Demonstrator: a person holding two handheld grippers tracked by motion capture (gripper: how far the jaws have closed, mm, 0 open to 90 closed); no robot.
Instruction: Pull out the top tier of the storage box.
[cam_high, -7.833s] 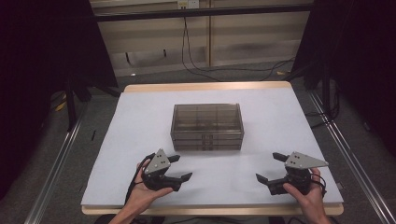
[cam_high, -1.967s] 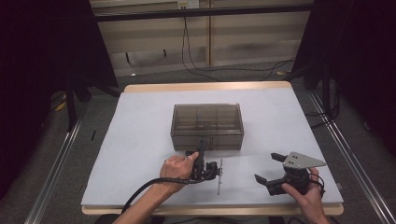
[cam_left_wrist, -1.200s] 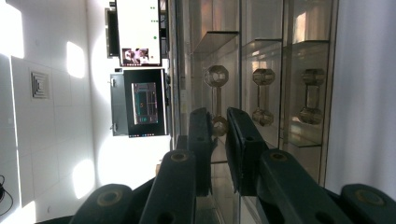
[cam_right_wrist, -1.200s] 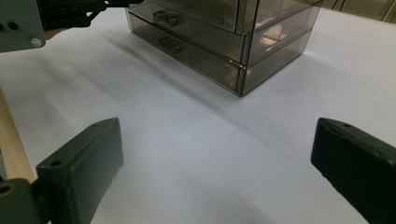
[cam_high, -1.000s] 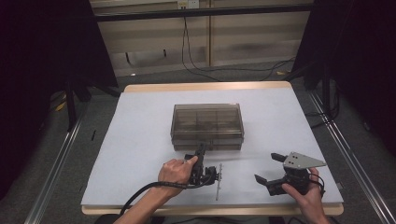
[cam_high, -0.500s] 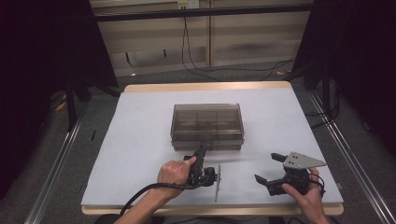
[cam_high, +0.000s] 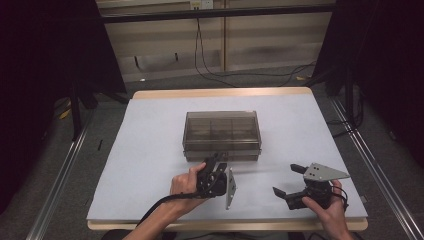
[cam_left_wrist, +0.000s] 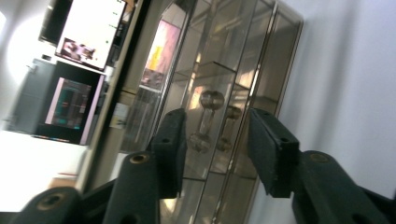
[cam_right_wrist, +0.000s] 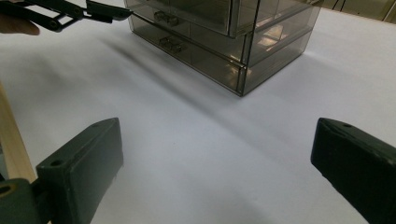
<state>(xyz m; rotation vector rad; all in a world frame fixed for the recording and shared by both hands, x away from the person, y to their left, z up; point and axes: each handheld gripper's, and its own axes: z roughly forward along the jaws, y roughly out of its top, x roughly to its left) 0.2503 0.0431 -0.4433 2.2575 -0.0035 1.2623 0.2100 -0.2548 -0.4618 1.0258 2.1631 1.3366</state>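
A smoky see-through drawer box (cam_high: 221, 131) stands mid-table on the white mat. My left gripper (cam_high: 218, 159), rolled on its side, reaches the box's front face. In the left gripper view the box (cam_left_wrist: 224, 60) is close, and a drawer's small handle (cam_left_wrist: 205, 119) sits between the jaws of the left gripper (cam_left_wrist: 217, 126). These jaws have just been opening, and their pads stand apart from the handle. My right gripper (cam_high: 286, 180) rests open near the front right edge, with bare mat between its jaws (cam_right_wrist: 219, 154). The right gripper view has the box (cam_right_wrist: 224, 32) beyond and the left gripper (cam_right_wrist: 100, 10) at its drawer fronts.
The table's wooden front edge (cam_high: 225, 225) runs just under both hands. Bare white mat (cam_high: 145, 150) lies left and right of the box. Cables (cam_high: 220, 70) trail across the floor behind the table. A metal rail (cam_high: 60, 170) runs along the left side.
Since the earliest frame my left hand has come from the front left to the box's front and rolled sideways. Over the last second it has barely shifted. The right hand has stayed put.
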